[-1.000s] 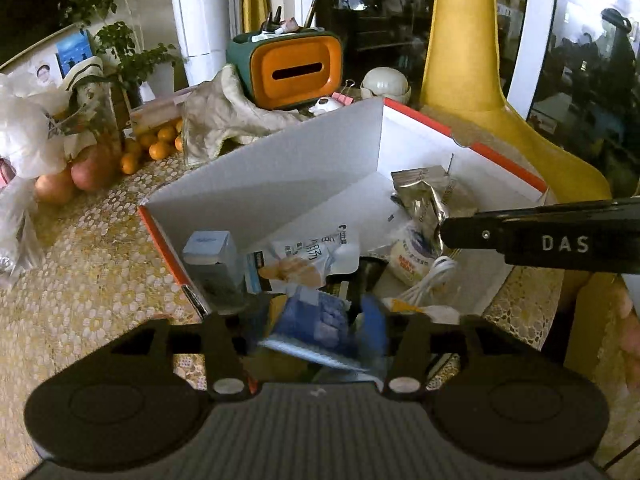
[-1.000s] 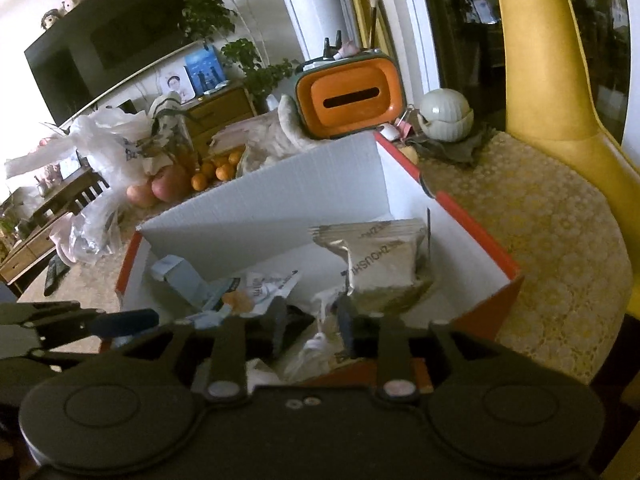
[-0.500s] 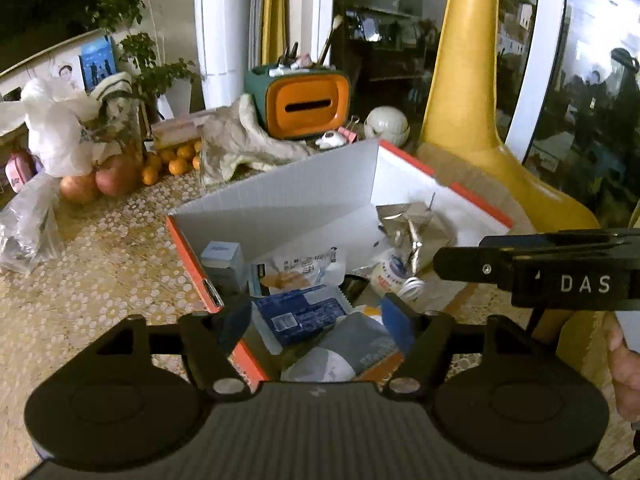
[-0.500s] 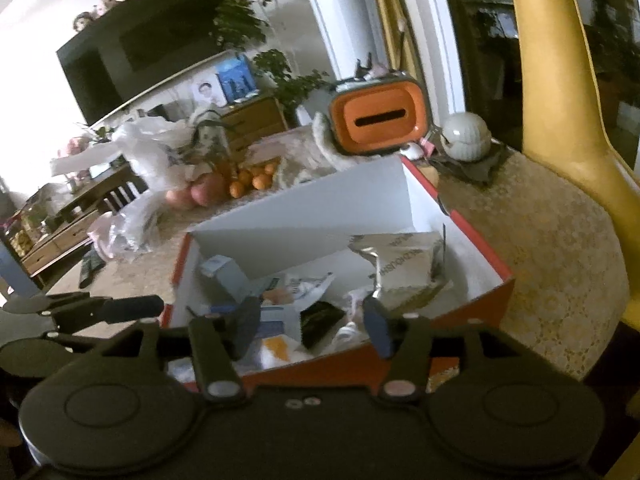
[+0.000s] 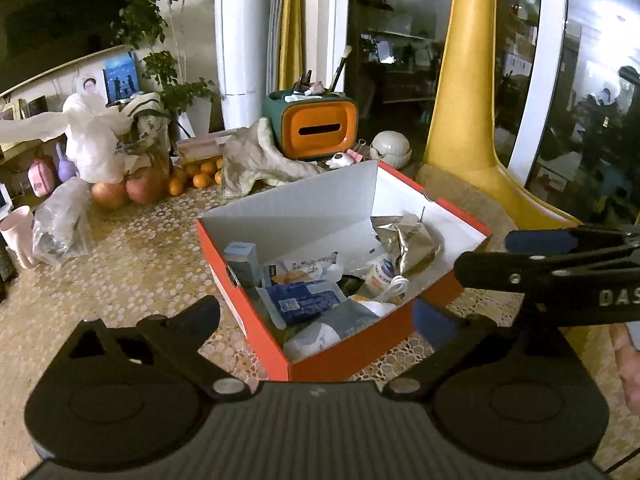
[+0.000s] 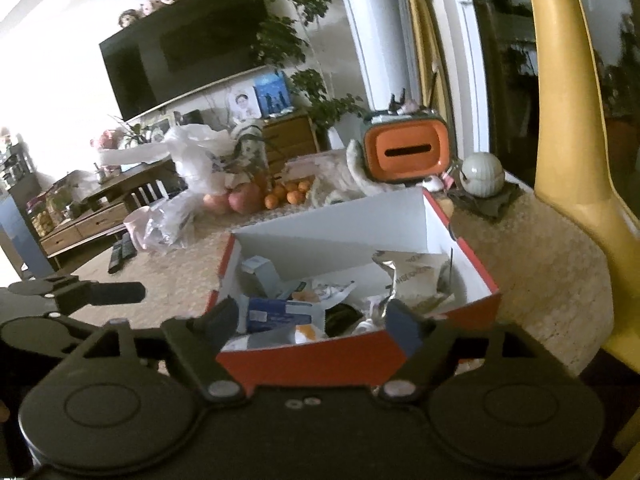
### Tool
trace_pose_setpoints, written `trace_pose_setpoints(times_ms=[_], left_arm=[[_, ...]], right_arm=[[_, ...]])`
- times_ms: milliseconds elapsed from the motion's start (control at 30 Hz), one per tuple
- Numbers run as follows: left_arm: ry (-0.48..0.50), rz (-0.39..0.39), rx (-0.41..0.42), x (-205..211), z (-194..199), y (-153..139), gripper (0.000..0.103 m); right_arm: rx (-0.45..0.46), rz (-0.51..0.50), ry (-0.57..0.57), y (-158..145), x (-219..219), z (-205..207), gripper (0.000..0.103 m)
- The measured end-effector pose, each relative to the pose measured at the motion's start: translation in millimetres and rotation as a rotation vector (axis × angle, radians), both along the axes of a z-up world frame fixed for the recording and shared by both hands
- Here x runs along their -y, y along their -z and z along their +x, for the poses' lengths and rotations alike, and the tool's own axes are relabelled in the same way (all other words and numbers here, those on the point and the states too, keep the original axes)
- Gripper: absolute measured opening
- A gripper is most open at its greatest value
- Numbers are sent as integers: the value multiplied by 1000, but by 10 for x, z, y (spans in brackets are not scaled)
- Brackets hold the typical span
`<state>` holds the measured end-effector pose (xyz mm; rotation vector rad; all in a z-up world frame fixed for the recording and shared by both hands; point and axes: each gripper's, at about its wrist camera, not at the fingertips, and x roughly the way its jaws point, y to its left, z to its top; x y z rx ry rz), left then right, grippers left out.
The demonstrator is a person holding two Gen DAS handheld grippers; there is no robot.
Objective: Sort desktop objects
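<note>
- Both grippers have drawn back from the orange box [image 5: 352, 354]; the blue packet [image 5: 300, 302] now lies inside it.
- Left gripper [image 5: 316, 316]: fingers opening, nothing between.
- Right gripper [image 6: 316, 320]: fingers opening, likewise released.
- Box rests on the counter [image 5: 132, 248].

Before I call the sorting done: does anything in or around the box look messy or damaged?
Nothing spilled or broken. Inside the red box, the items lie jumbled: a crumpled silver pouch against the right wall and a blue packet tilted over the others.
</note>
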<state>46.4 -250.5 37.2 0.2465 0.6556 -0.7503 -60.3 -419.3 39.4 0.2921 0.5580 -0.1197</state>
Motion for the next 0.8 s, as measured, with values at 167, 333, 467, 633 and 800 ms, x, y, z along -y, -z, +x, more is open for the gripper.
trace_pose_setpoints(times_ms=[167, 333, 467, 633, 800], left_arm=[[-1, -11, -20, -64, -95, -3, 103], [13, -17, -6, -113, -240, 18, 103], [18, -19, 4, -135, -329, 38, 103], [26, -20, 11, -158, -372, 48, 103], [19, -25, 7, -179, -382, 40, 103]], right_arm=[[13, -32, -9, -33, -45, -176, 89], [9, -43, -1, -5, -80, -320, 89], [3, -26, 22, 19, -63, -376, 89], [2, -18, 42, 44, -51, -425, 89], [-1, -12, 54, 59, -71, -428, 89]])
